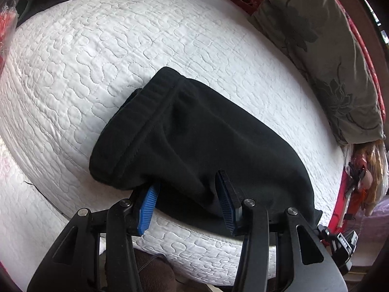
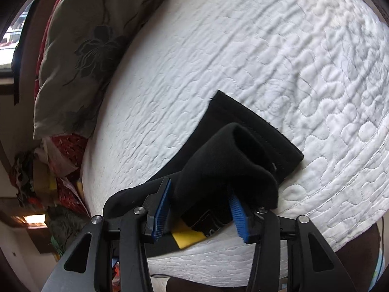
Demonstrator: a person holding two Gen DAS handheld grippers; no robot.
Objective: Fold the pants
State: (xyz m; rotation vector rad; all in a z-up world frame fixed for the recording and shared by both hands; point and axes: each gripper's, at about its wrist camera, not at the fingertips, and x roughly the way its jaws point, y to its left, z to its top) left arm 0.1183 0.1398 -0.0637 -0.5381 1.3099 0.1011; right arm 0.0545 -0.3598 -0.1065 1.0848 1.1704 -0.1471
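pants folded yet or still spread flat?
Partly folded. The black pants lie doubled, waistband on top; in the right wrist view the fabric is bunched, not flat.

No text, label or number can be read anywhere.

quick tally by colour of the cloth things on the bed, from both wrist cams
black: 1, the pants
white: 1, the quilted cover
grey-green floral: 1, the pillow
total: 3

Pants [image 1: 201,133] matt black fleece, probably; mattress [image 1: 121,48] white quilted cloth.
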